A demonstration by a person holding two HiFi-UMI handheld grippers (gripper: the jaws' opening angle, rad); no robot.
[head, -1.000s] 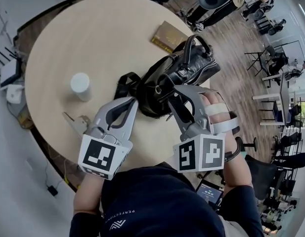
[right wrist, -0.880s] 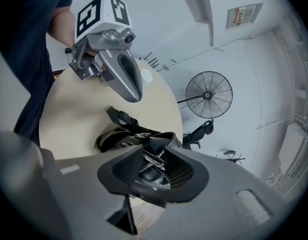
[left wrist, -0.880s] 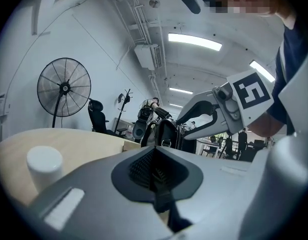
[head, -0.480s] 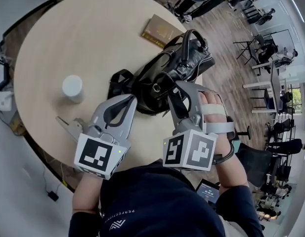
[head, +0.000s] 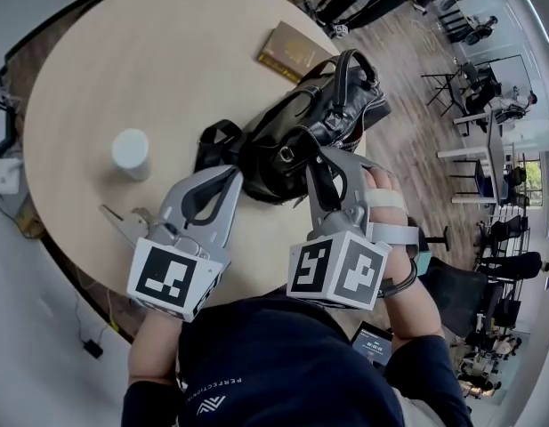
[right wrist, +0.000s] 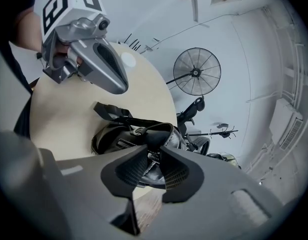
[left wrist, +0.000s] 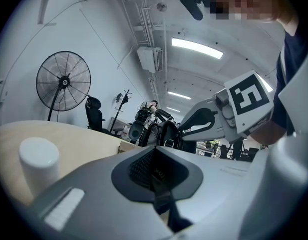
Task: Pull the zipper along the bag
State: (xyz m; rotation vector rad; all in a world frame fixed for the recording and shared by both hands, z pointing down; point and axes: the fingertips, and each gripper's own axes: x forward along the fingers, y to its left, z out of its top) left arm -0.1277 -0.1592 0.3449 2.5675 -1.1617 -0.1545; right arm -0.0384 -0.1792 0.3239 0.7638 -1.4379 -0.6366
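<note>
- Black leather handbag (head: pixel 301 123) is parked on a round wooden table (head: pixel 123 69).
- Its strap (left wrist: pixel 162 199) is pinched tight by the left gripper (head: pixel 228 178).
- The right gripper (head: pixel 338 160) jaws have just been closing; a gap is kept, with the zipper (right wrist: pixel 153 159) between them.

black bag (head: pixel 301 140), tan table (head: pixel 149 69), white cylinder (head: pixel 131 154)

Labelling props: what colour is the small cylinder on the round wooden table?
White cylinder; head view shows it best.

On the table (head: pixel 96 69) the bag (head: pixel 296 136) lies at the right, the book (head: pixel 290 52) just beyond it, the cup (head: pixel 131 154) well to its left, and the left gripper (head: pixel 230 176) and right gripper (head: pixel 326 163) on its near side.
</note>
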